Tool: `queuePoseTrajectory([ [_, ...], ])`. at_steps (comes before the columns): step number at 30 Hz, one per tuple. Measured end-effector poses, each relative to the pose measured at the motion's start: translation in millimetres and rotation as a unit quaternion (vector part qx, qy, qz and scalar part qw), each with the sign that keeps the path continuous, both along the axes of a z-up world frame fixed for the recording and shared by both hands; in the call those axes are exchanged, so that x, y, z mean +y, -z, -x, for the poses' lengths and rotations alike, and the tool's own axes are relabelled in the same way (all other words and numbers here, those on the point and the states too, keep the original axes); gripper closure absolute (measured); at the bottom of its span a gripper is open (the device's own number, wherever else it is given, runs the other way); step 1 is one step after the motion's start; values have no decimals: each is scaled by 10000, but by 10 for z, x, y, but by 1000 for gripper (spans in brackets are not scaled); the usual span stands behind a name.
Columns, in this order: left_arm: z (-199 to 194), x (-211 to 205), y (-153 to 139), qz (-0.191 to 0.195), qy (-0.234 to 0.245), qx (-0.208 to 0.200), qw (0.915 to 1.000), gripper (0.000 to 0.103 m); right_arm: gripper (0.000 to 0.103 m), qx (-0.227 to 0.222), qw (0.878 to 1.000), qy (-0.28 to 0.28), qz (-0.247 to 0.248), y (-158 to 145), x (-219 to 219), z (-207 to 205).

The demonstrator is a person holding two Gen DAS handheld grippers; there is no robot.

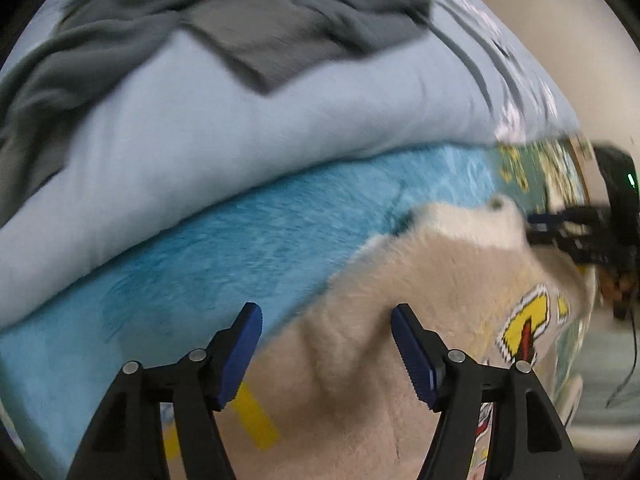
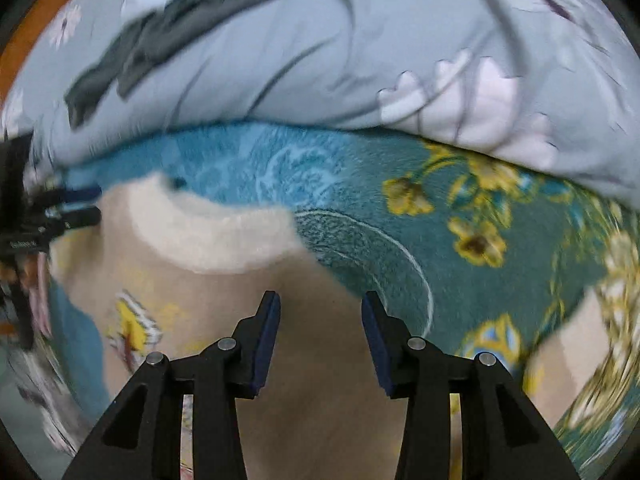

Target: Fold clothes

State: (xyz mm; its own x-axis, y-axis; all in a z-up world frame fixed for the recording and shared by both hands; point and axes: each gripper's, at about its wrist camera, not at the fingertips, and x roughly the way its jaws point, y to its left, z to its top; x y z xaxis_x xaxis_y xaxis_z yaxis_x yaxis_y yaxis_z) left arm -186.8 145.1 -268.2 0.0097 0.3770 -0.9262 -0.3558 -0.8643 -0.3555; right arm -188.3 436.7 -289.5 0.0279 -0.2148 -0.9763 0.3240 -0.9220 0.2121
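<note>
A beige fleece garment (image 1: 420, 272) with a cream collar and a yellow printed patch lies on a teal blanket (image 1: 224, 256). My left gripper (image 1: 326, 316) is open, its blue pads apart just above the beige fabric, holding nothing. In the right wrist view the same garment (image 2: 224, 280) lies below my right gripper (image 2: 320, 304), which is also open and empty over the fabric near the collar (image 2: 208, 232). The right gripper shows at the right edge of the left view (image 1: 576, 232); the left gripper shows at the left edge of the right view (image 2: 52, 216).
A pale blue floral quilt (image 2: 320, 60) is bunched up behind the blanket. A dark grey garment (image 1: 240, 40) lies crumpled on top of it, also in the right wrist view (image 2: 168, 36). The blanket has yellow flowers (image 2: 476, 216) on the right.
</note>
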Motion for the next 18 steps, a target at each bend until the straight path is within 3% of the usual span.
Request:
queuePoseTrajectory([
  [4,-60,163,97,55,630,-172,9979,32,59,-199,9996,-172,43,121,-6,40],
  [9,-31,157,91,-87,778,-273,9966,35,60,-162,9983,-558,-77,110,-63,-25],
  [10,-35,152,82,-73,809,-265,9963,40,62,-167,9978,-635,-96,105,-75,-40],
  [15,-56,101,44,64,820,-118,9965,66,92,-35,9933,-1079,-421,47,-160,-135],
  [18,-115,98,-50,85,812,81,9966,76,96,92,9896,-1313,-584,-30,-207,-207],
])
